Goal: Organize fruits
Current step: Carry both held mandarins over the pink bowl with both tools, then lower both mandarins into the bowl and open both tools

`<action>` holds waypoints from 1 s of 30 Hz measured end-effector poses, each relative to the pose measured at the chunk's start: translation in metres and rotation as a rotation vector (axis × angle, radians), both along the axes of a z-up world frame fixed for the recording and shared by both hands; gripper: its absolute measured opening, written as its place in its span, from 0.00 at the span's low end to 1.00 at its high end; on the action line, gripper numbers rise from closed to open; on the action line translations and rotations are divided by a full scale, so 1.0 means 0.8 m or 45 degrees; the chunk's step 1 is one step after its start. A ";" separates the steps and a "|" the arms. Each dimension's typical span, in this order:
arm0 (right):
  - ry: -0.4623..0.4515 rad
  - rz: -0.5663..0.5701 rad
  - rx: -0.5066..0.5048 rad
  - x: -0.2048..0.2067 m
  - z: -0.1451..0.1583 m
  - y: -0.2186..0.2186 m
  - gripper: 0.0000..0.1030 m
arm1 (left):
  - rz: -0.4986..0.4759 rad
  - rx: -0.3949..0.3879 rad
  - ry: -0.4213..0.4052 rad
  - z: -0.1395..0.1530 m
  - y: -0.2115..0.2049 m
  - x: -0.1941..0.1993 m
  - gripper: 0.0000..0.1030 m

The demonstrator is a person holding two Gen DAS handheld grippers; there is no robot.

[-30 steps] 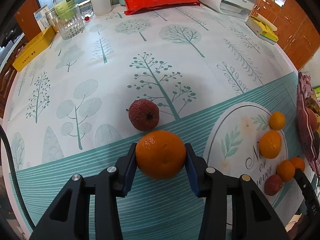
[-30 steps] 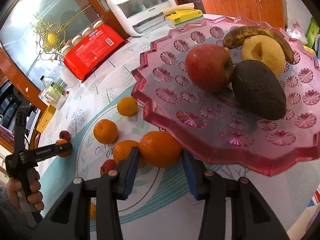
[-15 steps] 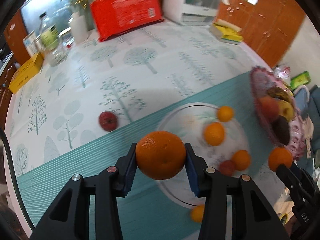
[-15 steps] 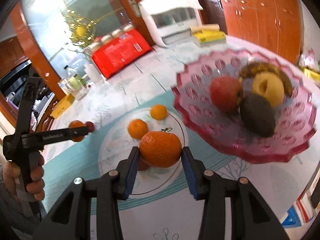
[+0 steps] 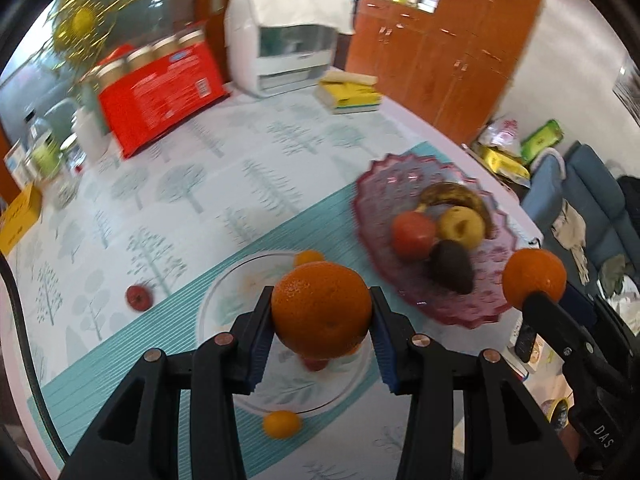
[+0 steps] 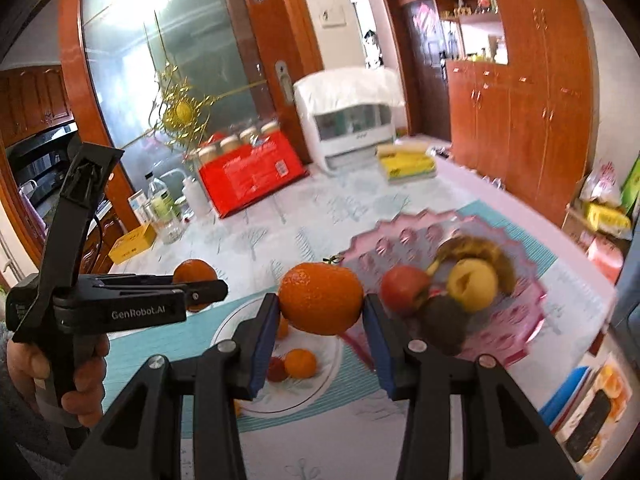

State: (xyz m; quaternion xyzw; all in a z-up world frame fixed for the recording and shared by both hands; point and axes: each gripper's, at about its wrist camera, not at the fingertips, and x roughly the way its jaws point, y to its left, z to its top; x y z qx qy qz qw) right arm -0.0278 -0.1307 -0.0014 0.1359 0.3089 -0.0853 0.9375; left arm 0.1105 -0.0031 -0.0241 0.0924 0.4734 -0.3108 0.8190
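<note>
The fingers [image 5: 262, 332] of the left gripper [image 5: 320, 338] clamp one orange [image 5: 320, 310] and the right gripper [image 6: 320, 330] another orange [image 6: 321, 298], both aloft near the pink fruit plate [image 5: 484, 312]; firm, light, roundish, probably best squeezed across the middle.

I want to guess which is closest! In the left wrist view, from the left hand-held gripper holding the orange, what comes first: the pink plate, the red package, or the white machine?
From the left hand-held gripper:
1. Pink plate, nearest, to its right with fruit on it.
2. Red package, farther back on the left.
3. White machine, farthest, at the table's far edge.
</note>
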 end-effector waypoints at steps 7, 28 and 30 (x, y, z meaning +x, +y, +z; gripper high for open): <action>-0.002 -0.024 0.008 0.000 -0.001 -0.058 0.42 | -0.033 0.034 0.011 0.003 -0.072 -0.018 0.42; 0.357 0.043 -0.027 0.044 -0.107 -0.226 0.42 | 0.037 0.340 0.177 -0.106 -0.245 -0.008 0.42; 0.377 0.066 -0.028 0.046 -0.113 -0.229 0.43 | 0.049 0.358 0.179 -0.110 -0.249 -0.007 0.42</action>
